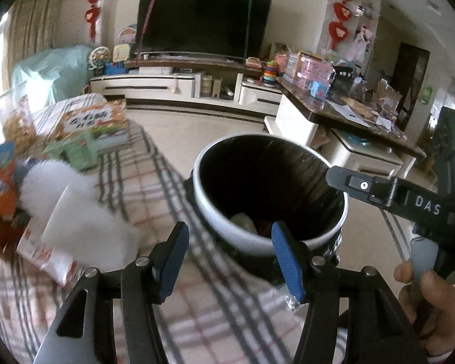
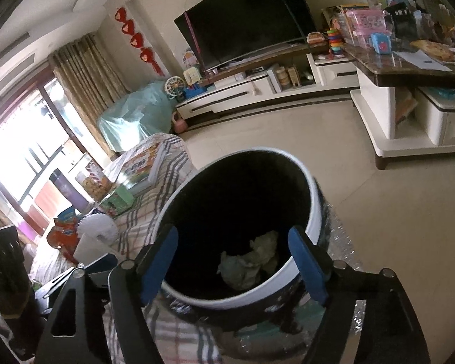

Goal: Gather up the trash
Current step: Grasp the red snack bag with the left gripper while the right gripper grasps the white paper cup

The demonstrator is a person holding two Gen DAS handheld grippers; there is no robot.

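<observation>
A round trash bin with a white rim (image 1: 227, 230) and black liner stands on the floor beside a plaid-covered surface (image 1: 142, 188); it also shows in the right wrist view (image 2: 315, 209). Crumpled pale paper (image 2: 251, 261) lies at its bottom, partly seen in the left wrist view (image 1: 242, 221). My left gripper (image 1: 227, 257) is open and empty, low over the bin's near rim. My right gripper (image 2: 233, 261) is open and empty, above the bin's mouth; it shows in the left wrist view at right (image 1: 379, 188).
On the plaid surface lie a white fluffy thing (image 1: 75, 209), snack packets (image 1: 0, 188), a white packet (image 1: 45, 251) and books (image 1: 97, 127). A dark-topped coffee table (image 1: 348, 115) crowded with items stands right. A TV (image 1: 203, 21) and its cabinet (image 1: 166, 85) lie beyond.
</observation>
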